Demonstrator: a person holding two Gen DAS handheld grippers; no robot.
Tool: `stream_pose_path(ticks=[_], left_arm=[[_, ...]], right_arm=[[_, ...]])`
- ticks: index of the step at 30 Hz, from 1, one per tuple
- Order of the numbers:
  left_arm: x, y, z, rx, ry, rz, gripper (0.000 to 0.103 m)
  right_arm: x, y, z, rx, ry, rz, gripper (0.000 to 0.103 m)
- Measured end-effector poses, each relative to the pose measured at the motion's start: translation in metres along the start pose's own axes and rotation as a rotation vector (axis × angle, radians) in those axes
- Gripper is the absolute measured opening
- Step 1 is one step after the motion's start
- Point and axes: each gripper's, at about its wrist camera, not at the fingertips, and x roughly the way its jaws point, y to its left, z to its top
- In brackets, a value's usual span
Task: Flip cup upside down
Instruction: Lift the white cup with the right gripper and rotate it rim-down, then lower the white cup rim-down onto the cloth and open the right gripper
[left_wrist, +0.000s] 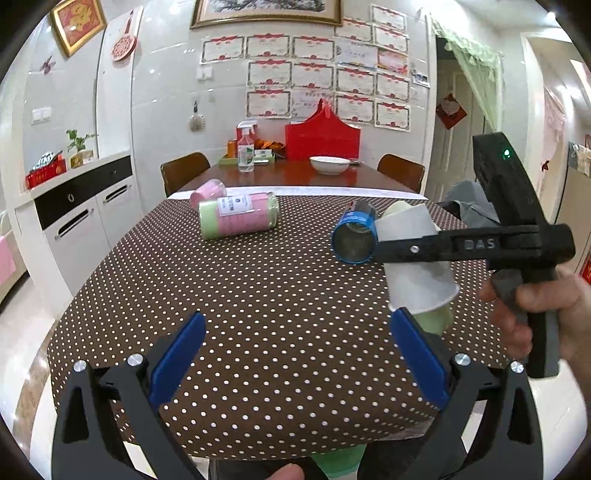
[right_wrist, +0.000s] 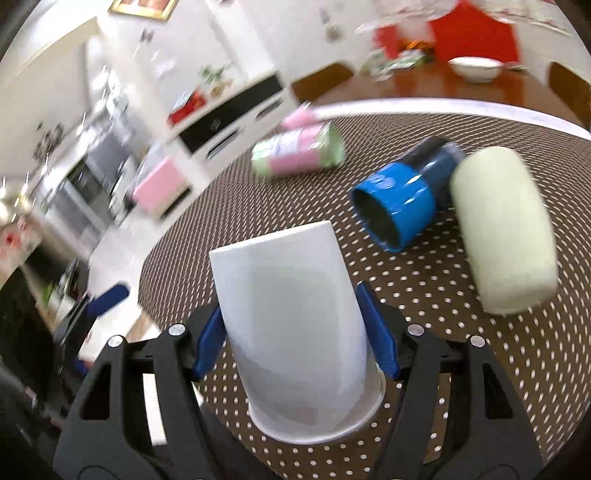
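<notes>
My right gripper (right_wrist: 291, 332) is shut on a white paper cup (right_wrist: 295, 332), held above the dotted tablecloth (right_wrist: 443, 314) with its base pointing away and its rim toward the camera. In the left wrist view the same cup (left_wrist: 417, 269) is tilted, rim down and to the right, clamped in the right gripper (left_wrist: 402, 251). My left gripper (left_wrist: 295, 354) is open and empty over the near part of the table (left_wrist: 258, 295).
A blue cup (left_wrist: 354, 240) lies on its side next to the white cup. A pale green roll (right_wrist: 502, 229) lies to its right. A green-pink roll (left_wrist: 236, 214) and a pink roll (left_wrist: 207, 192) lie at the back. A wooden table with a white bowl (left_wrist: 328, 164) stands behind.
</notes>
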Motion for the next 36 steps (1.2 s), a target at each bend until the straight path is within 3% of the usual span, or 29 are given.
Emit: stream_pose_path(ticks=[2,9,19,30,32,36], left_arm=[[-0.005,-0.005,-0.001,0.011,-0.010,-0.001,0.098],[-0.008,-0.012,-0.005,0.015,-0.004,-0.003,0.098],[-0.014,-0.015,-0.002,0.018,-0.018,-0.003,0.098],[-0.021,-0.028,-0.005,0.039,-0.022,-0.015,0.098],[-0.021,-0.029,-0.005,0.040,-0.022,-0.014,0.098],[-0.023,-0.030,-0.008,0.044,-0.020,-0.012,0.098]], right_arm=[[0.000,0.002,-0.010,0.019,-0.046,-0.019,0.065],[0.007,-0.002,-0.028,0.036,-0.086,-0.051,0.065],[-0.031,0.016,-0.053,-0.029,-0.315,-0.079,0.065],[-0.025,0.019,-0.101,0.001,-0.497,-0.159,0.066],[-0.021,0.018,-0.108,0.014,-0.508,-0.175,0.067],[-0.014,0.020,-0.122,0.021,-0.499,-0.212,0.087]])
